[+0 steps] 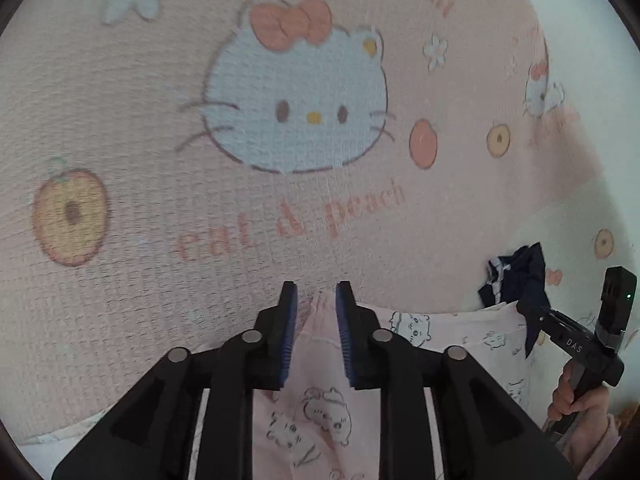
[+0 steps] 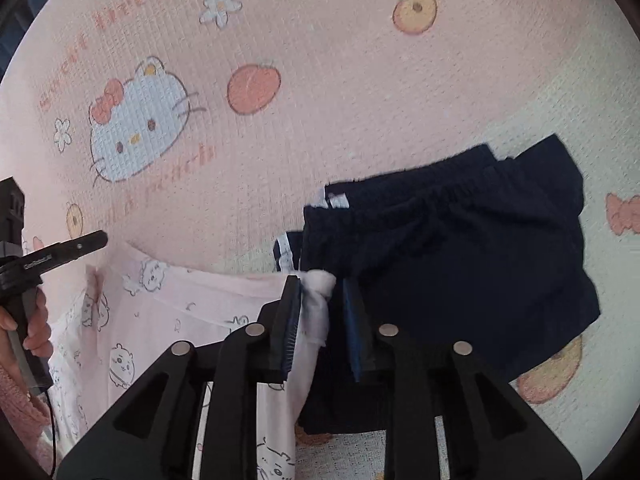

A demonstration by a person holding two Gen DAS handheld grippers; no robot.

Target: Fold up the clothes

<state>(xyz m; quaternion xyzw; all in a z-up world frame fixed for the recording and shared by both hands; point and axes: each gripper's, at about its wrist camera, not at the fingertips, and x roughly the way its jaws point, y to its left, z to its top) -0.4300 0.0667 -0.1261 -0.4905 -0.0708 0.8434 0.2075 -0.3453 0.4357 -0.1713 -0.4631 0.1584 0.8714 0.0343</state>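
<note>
A pale pink garment (image 1: 316, 412) printed with small cartoon animals lies on the bedding, its top hem running between the two grippers. My left gripper (image 1: 317, 300) stands over the hem's left corner; a bunched ridge of the pink cloth lies loose between its parted blue pads, so it is open. My right gripper (image 2: 320, 292) is at the other corner of the pink garment (image 2: 160, 320). A white-pink bunch rests against its left pad, with a dark gap to the right pad; it is open. Each gripper also shows side-on in the other view: right gripper (image 1: 524, 310), left gripper (image 2: 100, 238).
Dark navy shorts (image 2: 460, 260) with an elastic waist lie just right of the pink garment, partly under my right gripper; navy shorts (image 1: 516, 276) show small in the left view. A pink waffle bedsheet (image 1: 160, 120) with cat-face and peach prints covers everything. A person's hand (image 2: 32, 320) grips the left handle.
</note>
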